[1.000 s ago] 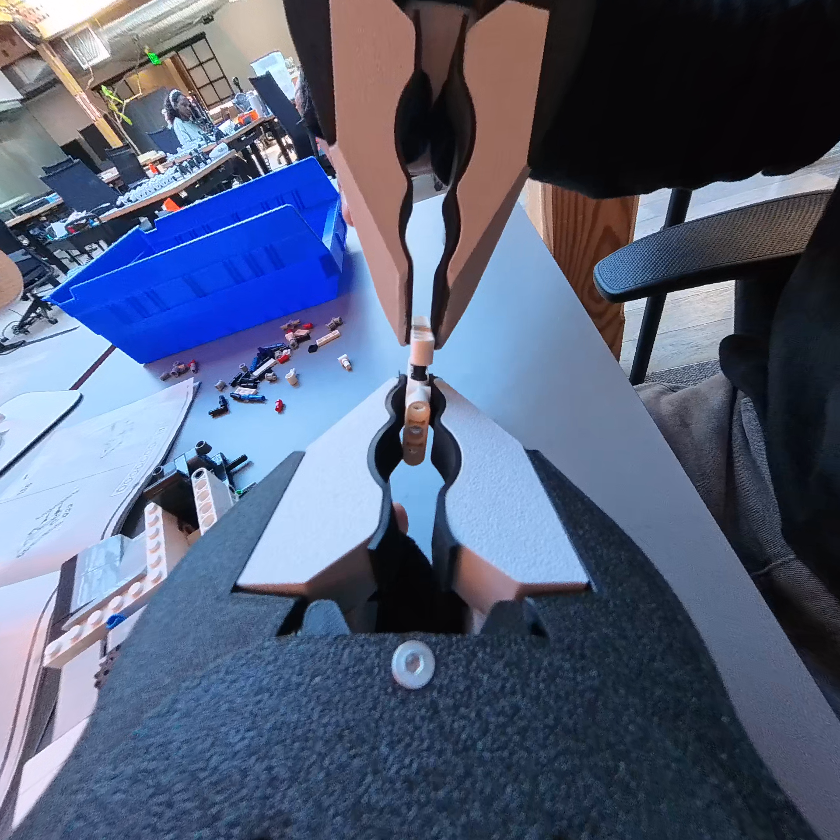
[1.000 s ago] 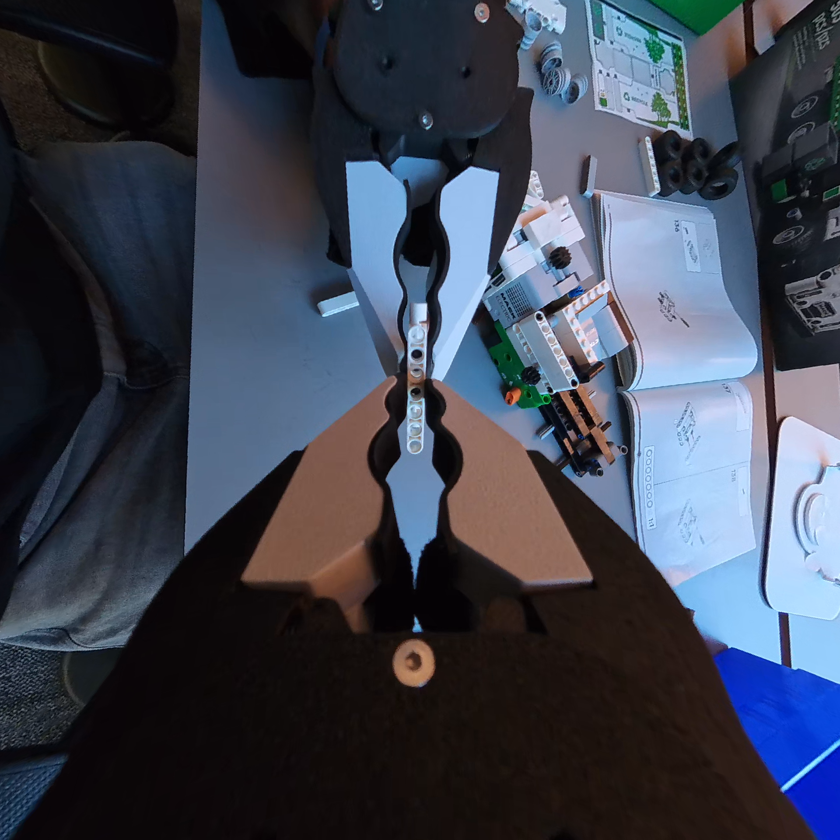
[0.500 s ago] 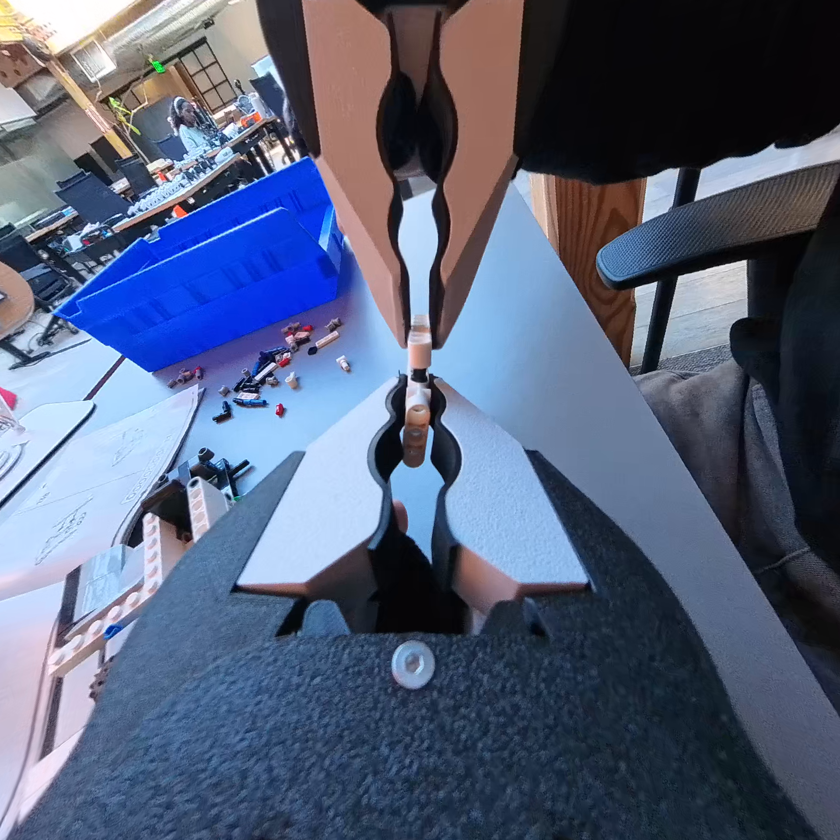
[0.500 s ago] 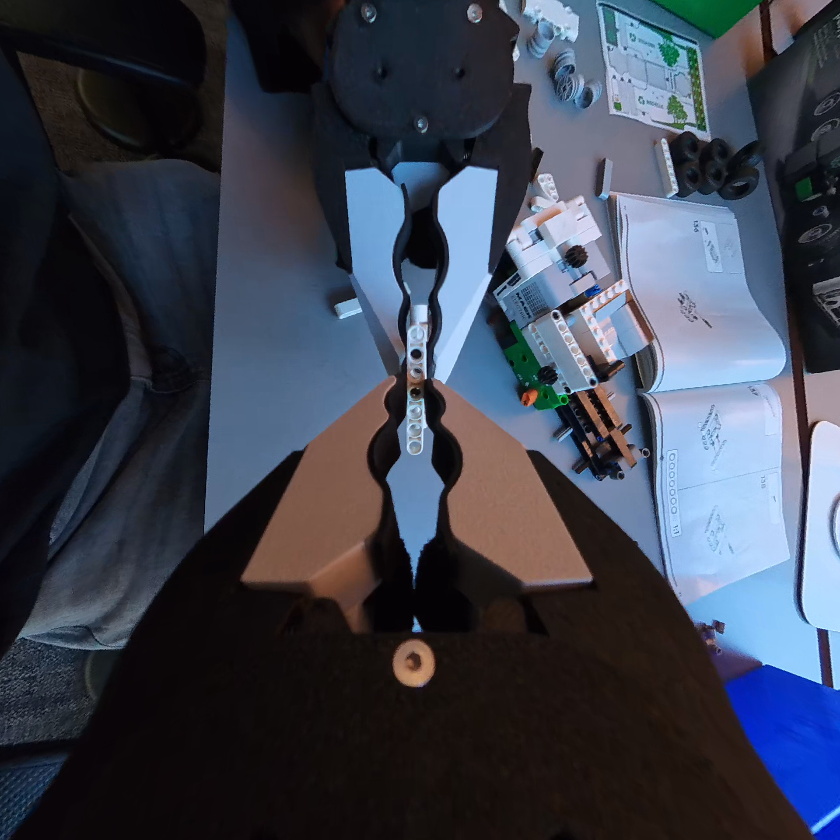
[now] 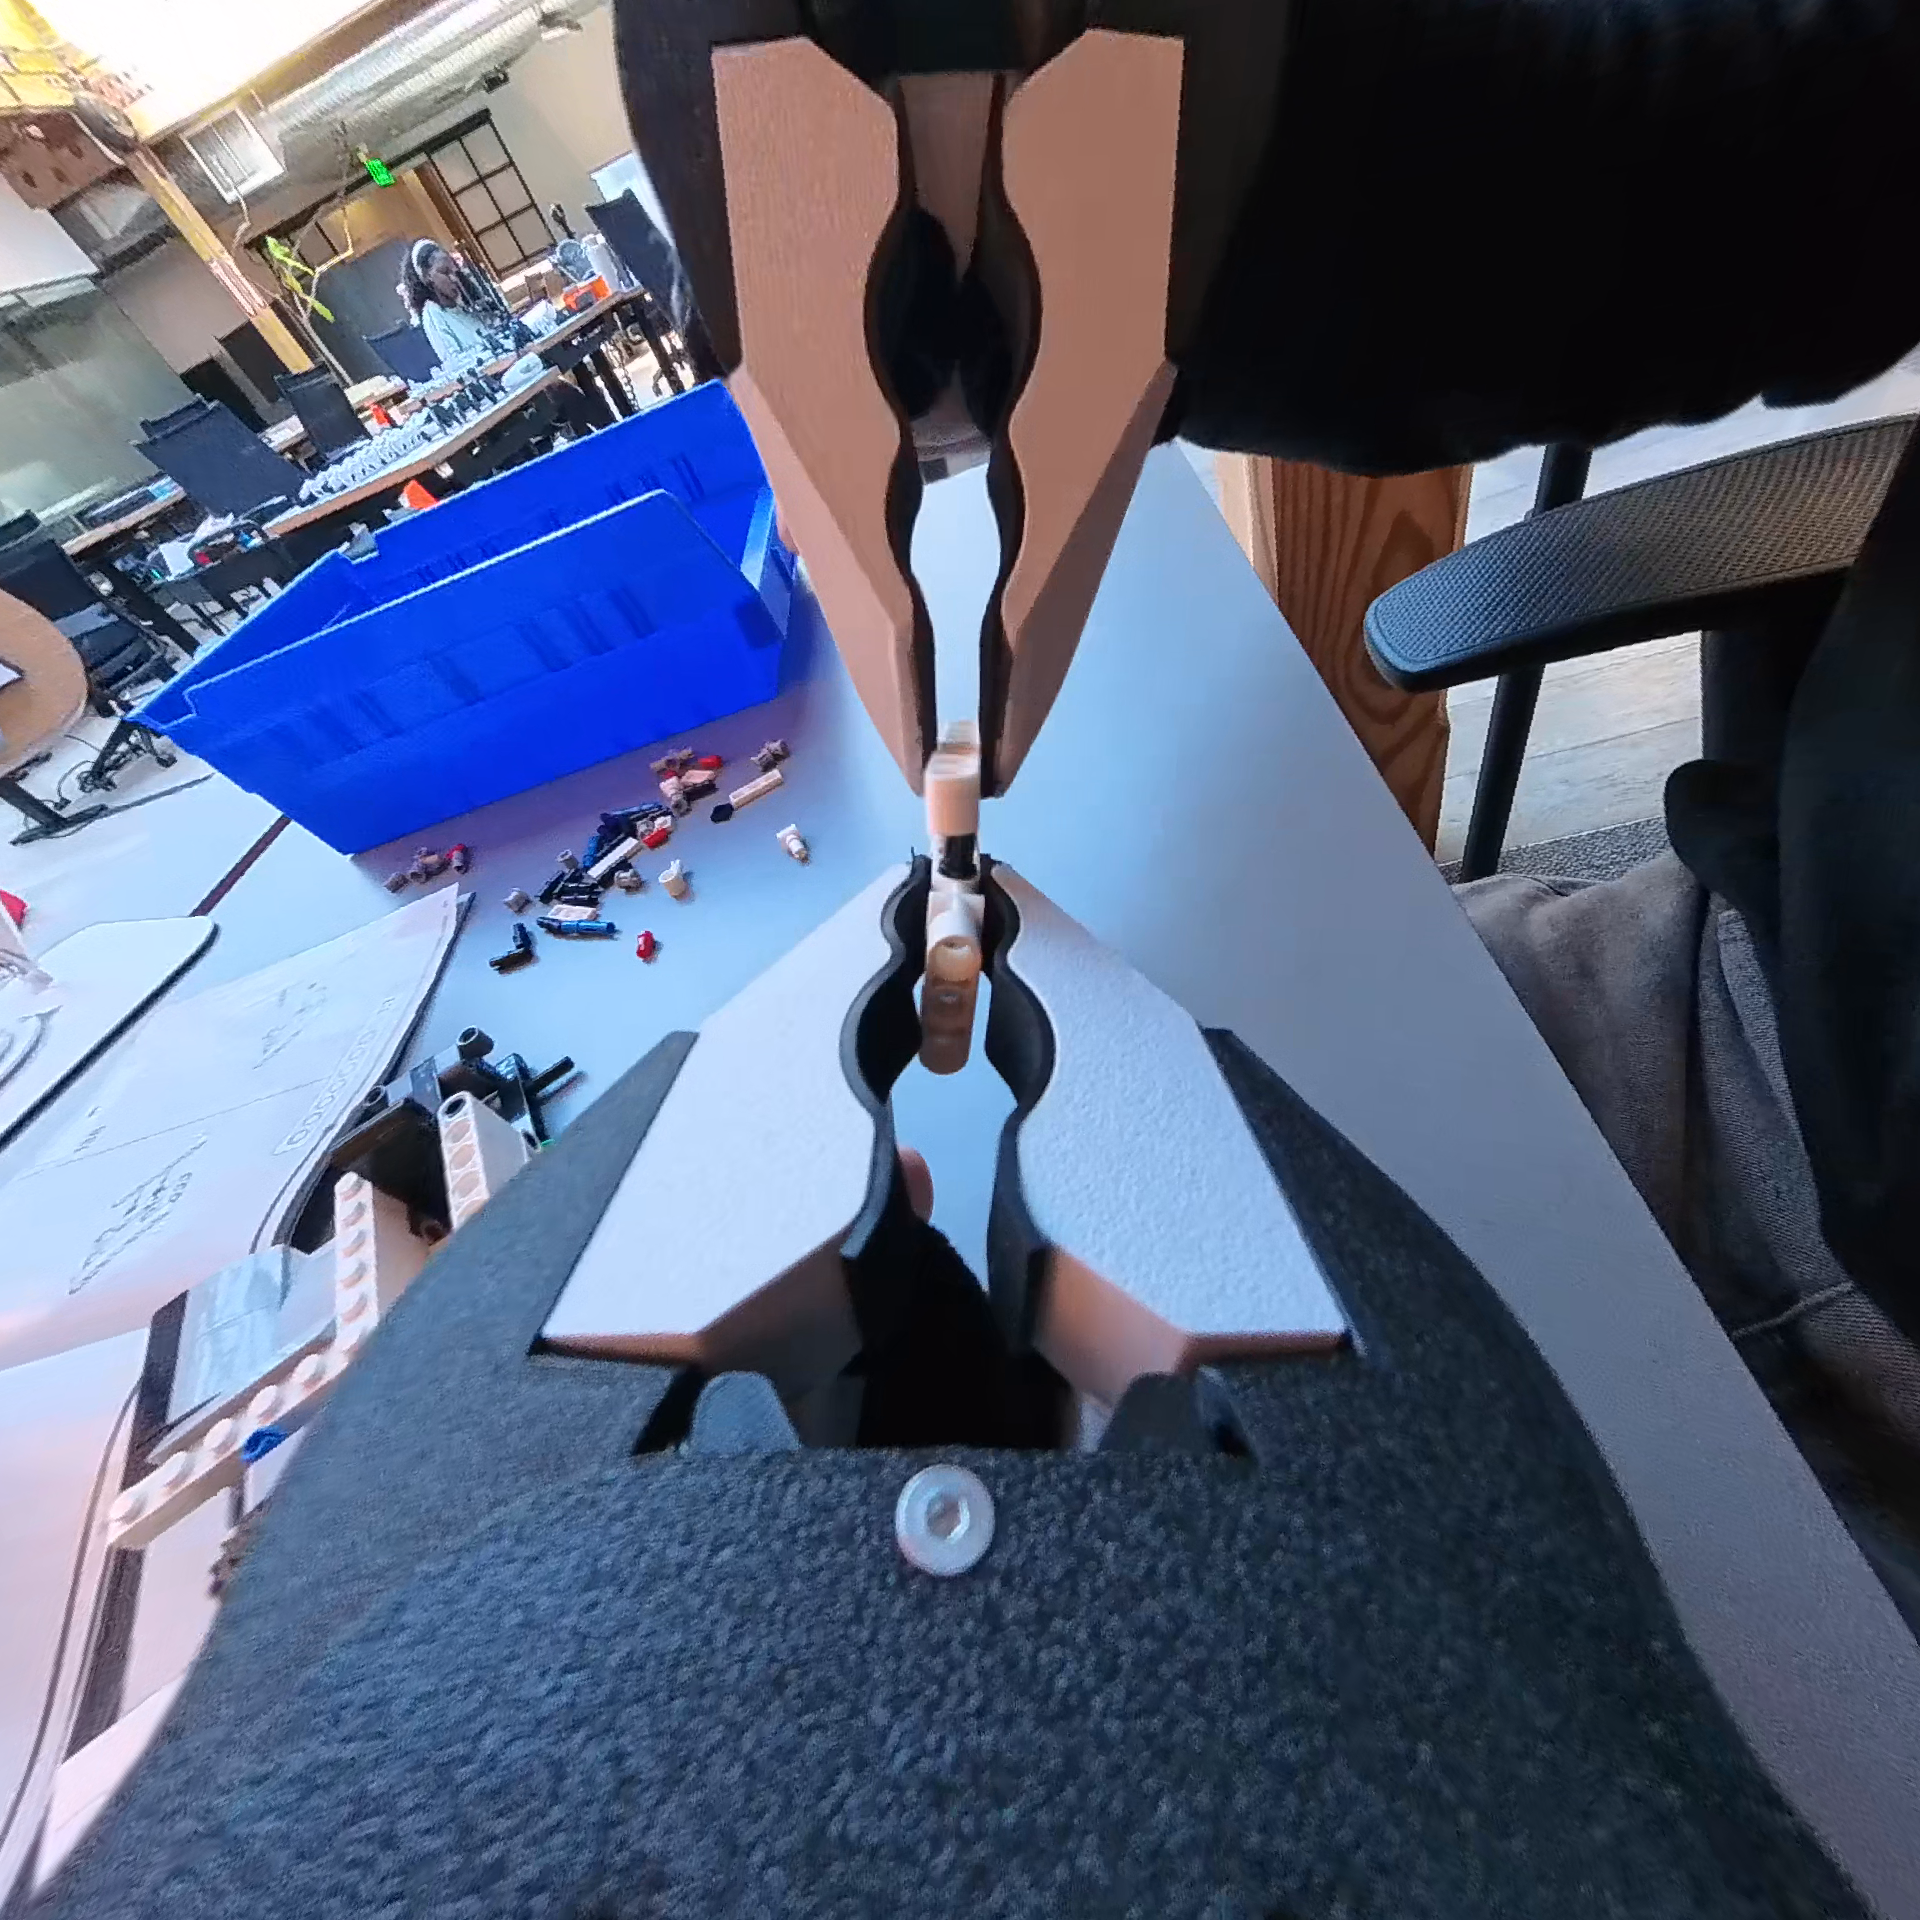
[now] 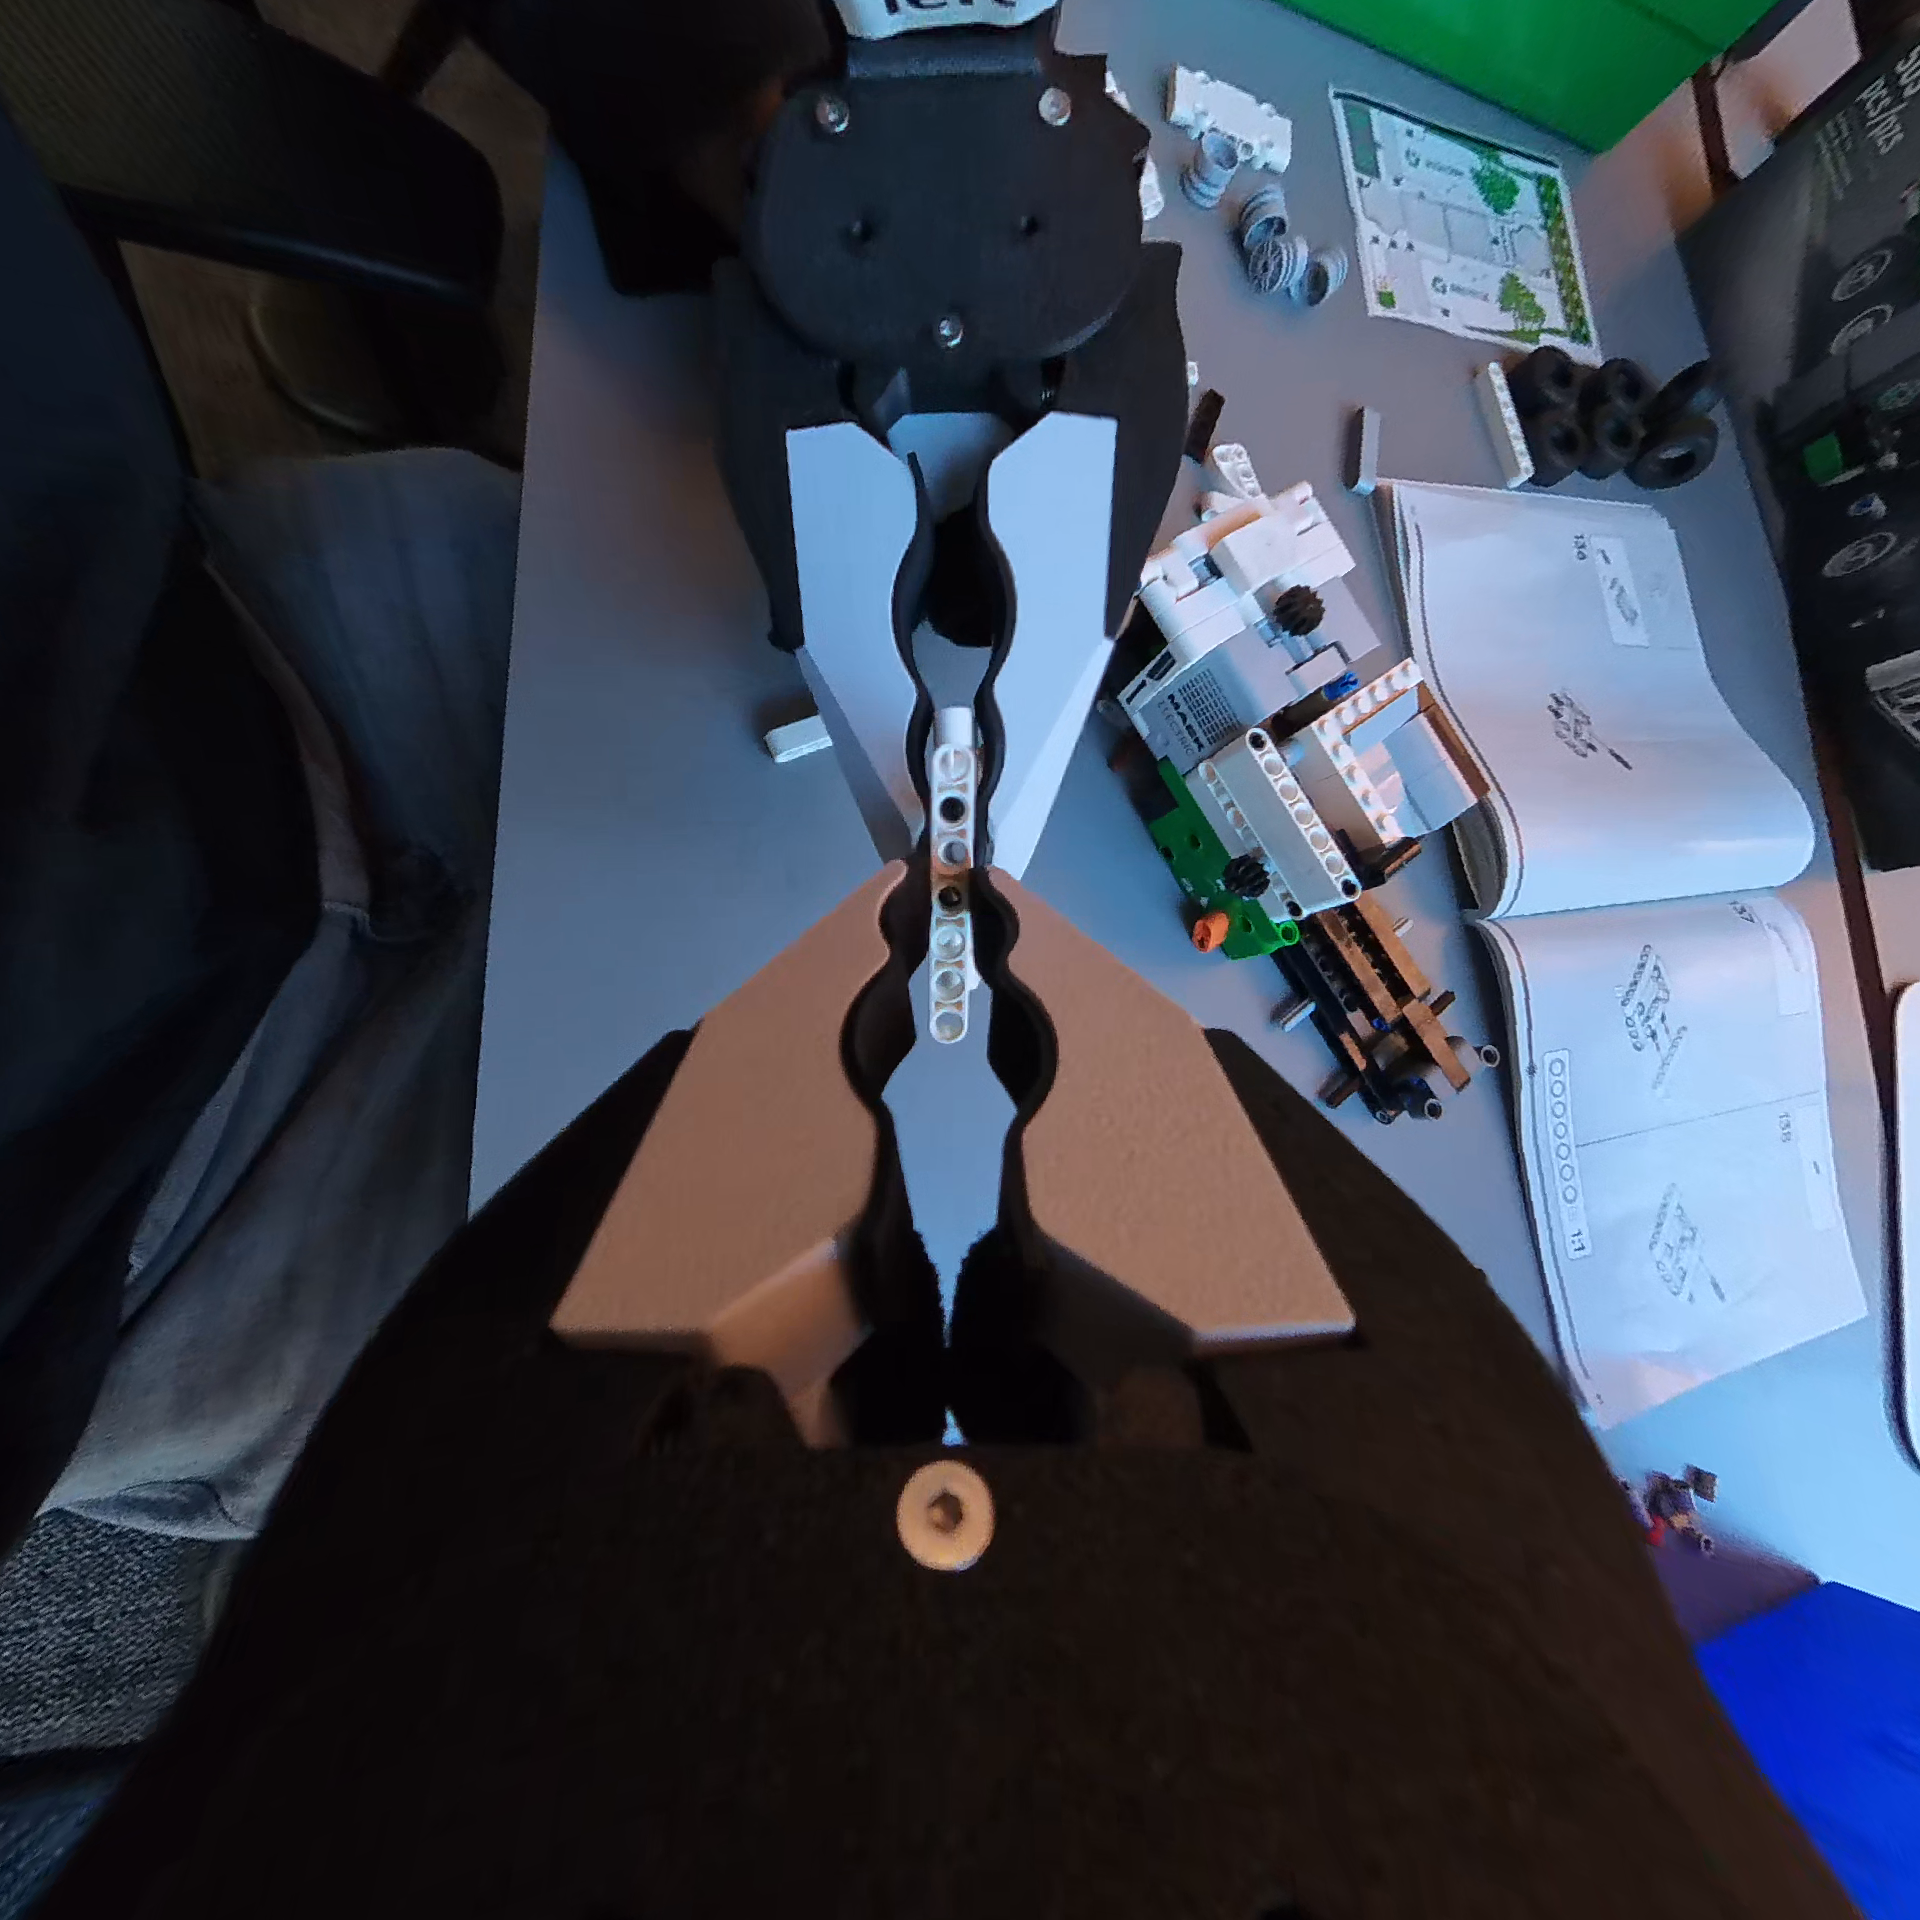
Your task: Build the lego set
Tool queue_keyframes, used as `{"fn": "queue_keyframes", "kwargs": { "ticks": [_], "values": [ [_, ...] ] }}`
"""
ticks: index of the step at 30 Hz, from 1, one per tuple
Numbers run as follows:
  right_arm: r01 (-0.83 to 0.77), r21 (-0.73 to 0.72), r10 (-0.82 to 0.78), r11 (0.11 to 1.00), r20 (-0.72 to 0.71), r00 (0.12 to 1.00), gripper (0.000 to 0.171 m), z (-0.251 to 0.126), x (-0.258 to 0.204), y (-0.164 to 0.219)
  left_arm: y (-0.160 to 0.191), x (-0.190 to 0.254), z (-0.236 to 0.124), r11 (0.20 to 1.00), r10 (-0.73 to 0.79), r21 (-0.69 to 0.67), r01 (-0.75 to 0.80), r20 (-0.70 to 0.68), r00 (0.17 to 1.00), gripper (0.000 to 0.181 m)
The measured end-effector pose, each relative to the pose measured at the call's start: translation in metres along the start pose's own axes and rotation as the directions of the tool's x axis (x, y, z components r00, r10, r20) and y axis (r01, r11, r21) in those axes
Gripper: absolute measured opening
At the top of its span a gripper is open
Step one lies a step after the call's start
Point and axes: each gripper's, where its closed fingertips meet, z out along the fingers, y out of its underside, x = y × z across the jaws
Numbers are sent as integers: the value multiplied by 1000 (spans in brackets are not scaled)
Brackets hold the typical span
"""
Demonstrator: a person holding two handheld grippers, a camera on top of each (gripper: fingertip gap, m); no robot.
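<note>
Above the worktop [image 6: 644,727], both grippers — left gripper [image 5: 954,883], right gripper [image 6: 951,883] — stay clamped on the white beam [image 6: 952,894]; nothing has shifted, so joining remains unfinished.

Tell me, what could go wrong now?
Both grippers pinch one thin white beam by its ends, above the table. If they twist or pull unevenly, it could pop free and drop. It might land among the loose bits or roll off the table edge beside the chair.
</note>
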Motion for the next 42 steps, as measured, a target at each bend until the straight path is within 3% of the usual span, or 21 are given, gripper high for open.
{"fn": "queue_keyframes", "kwargs": {
  "ticks": [13, 42],
  "values": [
    [34, -88, -38, 996, -35, 999, 6, 1, 3, 0, 1, -4, -1, 1000, -9, 1, 9, 8, 1000, 5],
    [54, -112, -57, 992, -18, 998, 7, 6, 3, -6, 3, -4, -1, 1000, -11, -14, 11, 3, 1000, 4]
  ]
}}
